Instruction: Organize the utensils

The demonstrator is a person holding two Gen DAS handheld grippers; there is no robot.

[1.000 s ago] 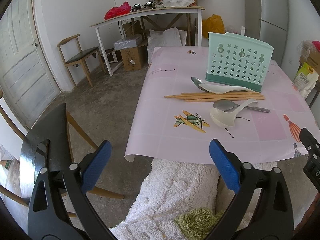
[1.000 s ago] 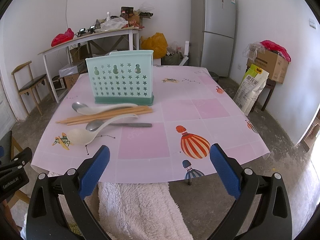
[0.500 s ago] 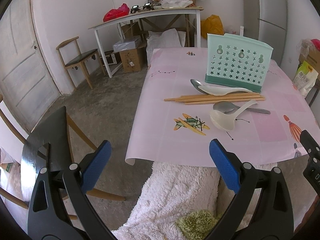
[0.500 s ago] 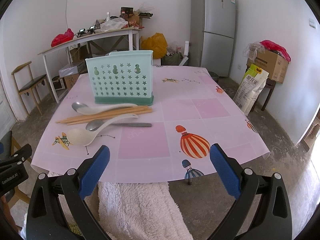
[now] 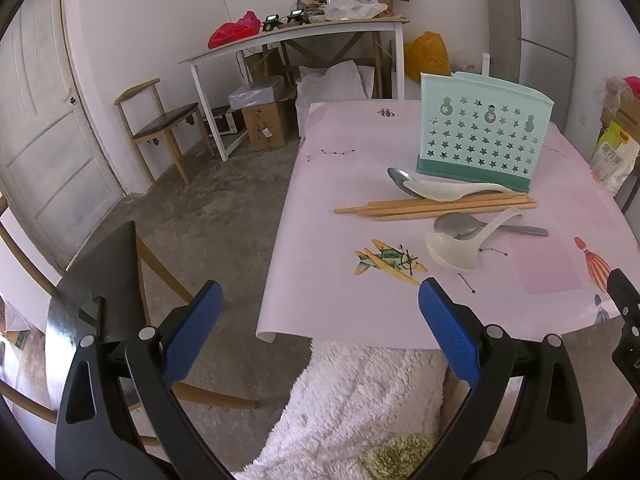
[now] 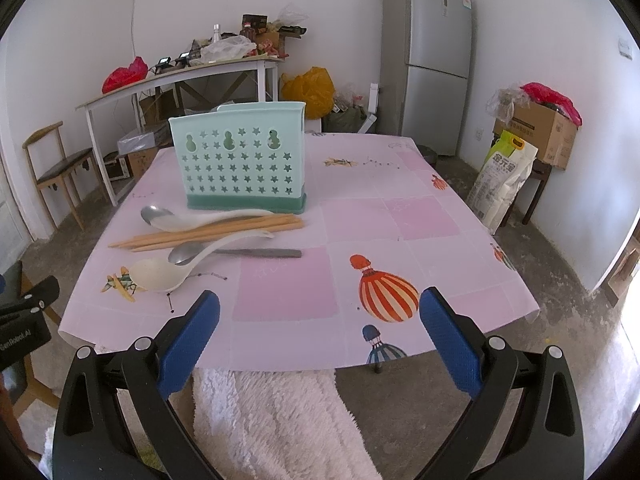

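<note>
Nearest the cameras, both grippers hang short of the table's near edge, over a white fluffy garment [image 6: 280,420] on the person's lap. The left gripper [image 5: 320,324] has its blue-padded fingers spread wide with nothing between them, and it sits off the table's near left corner. The right gripper [image 6: 320,328] is likewise spread wide and empty, facing the middle of the near edge.

The table [image 6: 420,216] wears a pink cloth printed with balloons and small planes. Toward its near left part lies a white ceramic spoon [image 6: 160,274], bowl toward the left edge, its handle rising across a metal spoon [image 6: 236,252] whose dark handle points right. Just behind these, a bundle of wooden chopsticks [image 6: 208,232] lies crosswise, roughly parallel to the near edge. Touching the far side of the chopsticks is a second white spoon [image 6: 188,220], and a second metal spoon [image 6: 154,213] shows its bowl at that spoon's left end.

Behind all the utensils, near the table's middle left, a mint-green utensil holder [image 6: 240,160] stands upright with star cut-outs and a darker base.

Beyond the table are a white side table [image 6: 180,76] piled with clutter, a wooden chair [image 6: 52,164] and a grey refrigerator [image 6: 428,60] against the far wall.
</note>
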